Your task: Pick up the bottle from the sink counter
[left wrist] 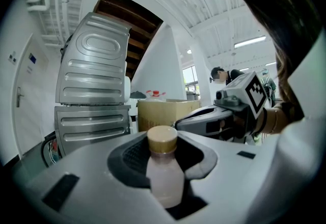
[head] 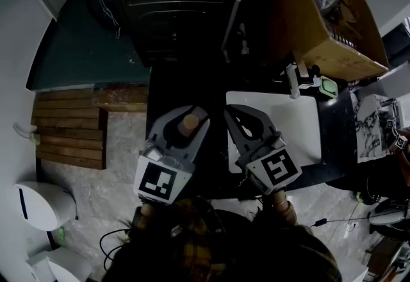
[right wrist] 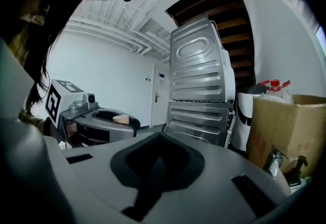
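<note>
A small pale bottle (left wrist: 164,174) with a tan cap stands upright between the jaws of my left gripper (left wrist: 162,135), which is shut on its body. From the head view the tan cap of the bottle (head: 190,122) shows inside the left gripper (head: 192,111), held in the air left of the white sink counter (head: 296,130). My right gripper (head: 232,110) hovers beside it over the counter's left edge, jaws together and nothing in them. In the right gripper view the right gripper (right wrist: 162,137) is empty, and the bottle's cap (right wrist: 121,119) shows at the left.
A faucet (head: 293,82) stands at the counter's far edge, with a cardboard box (head: 327,24) behind it. Stacked grey metal machines (left wrist: 91,95) rise ahead. Wooden steps (head: 70,127) and a white bin (head: 38,204) are on the floor at the left.
</note>
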A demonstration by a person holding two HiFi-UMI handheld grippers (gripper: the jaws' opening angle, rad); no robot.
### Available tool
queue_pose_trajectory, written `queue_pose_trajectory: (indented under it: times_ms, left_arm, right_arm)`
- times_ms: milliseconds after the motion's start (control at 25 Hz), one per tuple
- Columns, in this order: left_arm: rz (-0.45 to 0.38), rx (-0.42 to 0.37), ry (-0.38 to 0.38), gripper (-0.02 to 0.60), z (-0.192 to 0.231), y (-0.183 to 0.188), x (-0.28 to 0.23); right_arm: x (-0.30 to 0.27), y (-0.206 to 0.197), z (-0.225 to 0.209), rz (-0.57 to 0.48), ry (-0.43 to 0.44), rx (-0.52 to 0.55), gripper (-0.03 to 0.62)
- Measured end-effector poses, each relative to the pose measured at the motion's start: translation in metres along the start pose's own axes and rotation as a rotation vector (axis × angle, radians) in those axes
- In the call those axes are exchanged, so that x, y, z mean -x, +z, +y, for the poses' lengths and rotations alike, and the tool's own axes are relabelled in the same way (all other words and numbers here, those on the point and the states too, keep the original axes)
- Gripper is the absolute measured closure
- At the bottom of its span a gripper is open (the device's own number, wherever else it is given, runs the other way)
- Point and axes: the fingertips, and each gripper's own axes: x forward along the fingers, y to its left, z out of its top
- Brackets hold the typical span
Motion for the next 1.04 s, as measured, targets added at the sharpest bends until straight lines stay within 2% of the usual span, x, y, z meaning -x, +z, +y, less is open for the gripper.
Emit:
queue_pose_trajectory:
  times_ms: [1040]
  left_arm:
    - [0.008, -0.008, -0.009, 0.451, -0.0022, -0.0006, 0.0003]
  right_arm:
    - [0.0018, -0.0042, 0.0006, 0.022, 0.009, 0.000, 0.577]
